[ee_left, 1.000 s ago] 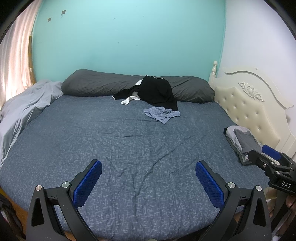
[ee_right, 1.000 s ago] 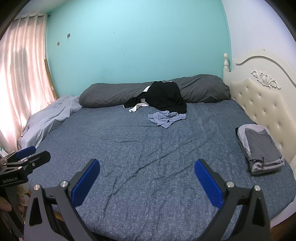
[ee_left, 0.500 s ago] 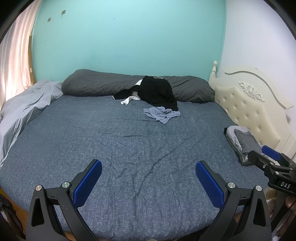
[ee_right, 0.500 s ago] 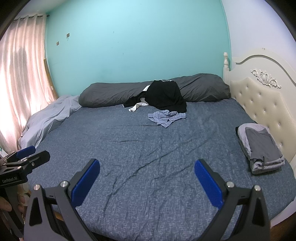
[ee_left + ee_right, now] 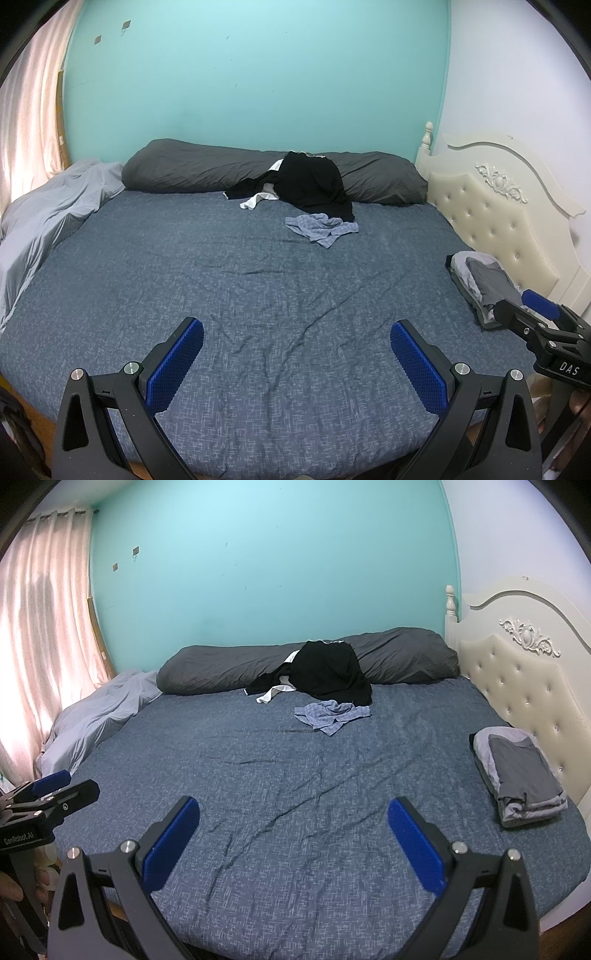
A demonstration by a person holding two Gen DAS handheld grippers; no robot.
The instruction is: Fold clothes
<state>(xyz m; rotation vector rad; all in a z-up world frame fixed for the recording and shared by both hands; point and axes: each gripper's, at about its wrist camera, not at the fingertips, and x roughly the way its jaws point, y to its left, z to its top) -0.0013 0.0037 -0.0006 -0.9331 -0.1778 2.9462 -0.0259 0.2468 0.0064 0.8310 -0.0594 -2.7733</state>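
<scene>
A crumpled blue checked garment (image 5: 320, 228) (image 5: 331, 715) lies on the far middle of the bed. Behind it a black garment (image 5: 308, 181) (image 5: 325, 672) with a white piece is heaped against the long grey pillow. A folded grey stack (image 5: 482, 282) (image 5: 519, 771) rests at the bed's right side by the headboard. My left gripper (image 5: 295, 354) is open over the near edge of the bed, holding nothing. My right gripper (image 5: 293, 832) is open too, also over the near edge, empty. Each gripper shows at the edge of the other's view.
The bed (image 5: 258, 288) (image 5: 258, 775) has a blue-grey sheet with shallow creases. A long dark grey pillow (image 5: 192, 170) (image 5: 221, 664) runs along the teal wall. A light grey duvet (image 5: 51, 210) (image 5: 96, 712) is bunched at the left. A cream tufted headboard (image 5: 495, 214) (image 5: 524, 686) stands at the right; pink curtains (image 5: 40, 620) hang at the left.
Both views have shifted very slightly. The clothes on the bed have not moved and both grippers stay open.
</scene>
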